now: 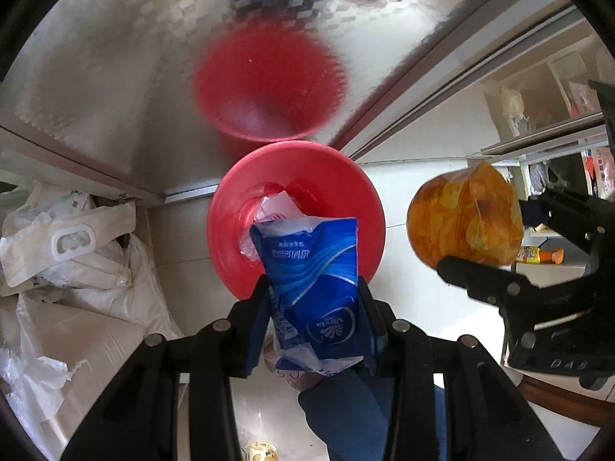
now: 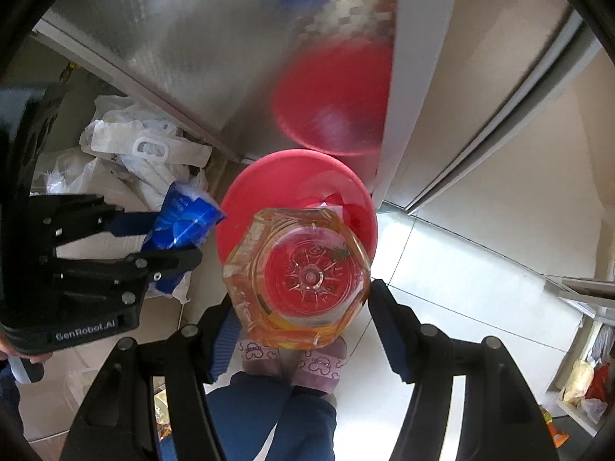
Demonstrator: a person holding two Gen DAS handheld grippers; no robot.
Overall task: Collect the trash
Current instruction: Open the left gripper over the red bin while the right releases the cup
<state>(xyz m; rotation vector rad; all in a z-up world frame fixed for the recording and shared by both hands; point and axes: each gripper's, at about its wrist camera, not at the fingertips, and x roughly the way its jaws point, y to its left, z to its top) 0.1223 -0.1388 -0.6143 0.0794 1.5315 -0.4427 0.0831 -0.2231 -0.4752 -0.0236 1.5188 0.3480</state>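
Note:
A red round trash bin (image 1: pixel 330 176) stands on the floor against a shiny metal panel, with crumpled wrappers inside; it also shows in the right wrist view (image 2: pixel 269 184). My left gripper (image 1: pixel 313 303) is shut on a blue tissue pack (image 1: pixel 315 276) and holds it over the bin's near rim; it appears at the left of the right wrist view (image 2: pixel 169 238) with the pack (image 2: pixel 184 223). My right gripper (image 2: pixel 300 315) is shut on an orange-tinted clear plastic bottle (image 2: pixel 300 272), bottom toward the camera, above the bin. The bottle (image 1: pixel 465 219) hangs right of the bin in the left view.
The metal panel (image 1: pixel 115 57) reflects the bin. A heap of white plastic bags (image 1: pixel 69 246) lies left of the bin. Shelves with clutter (image 1: pixel 546 96) stand at the right. The person's slippers (image 2: pixel 292 361) and legs are just below the grippers.

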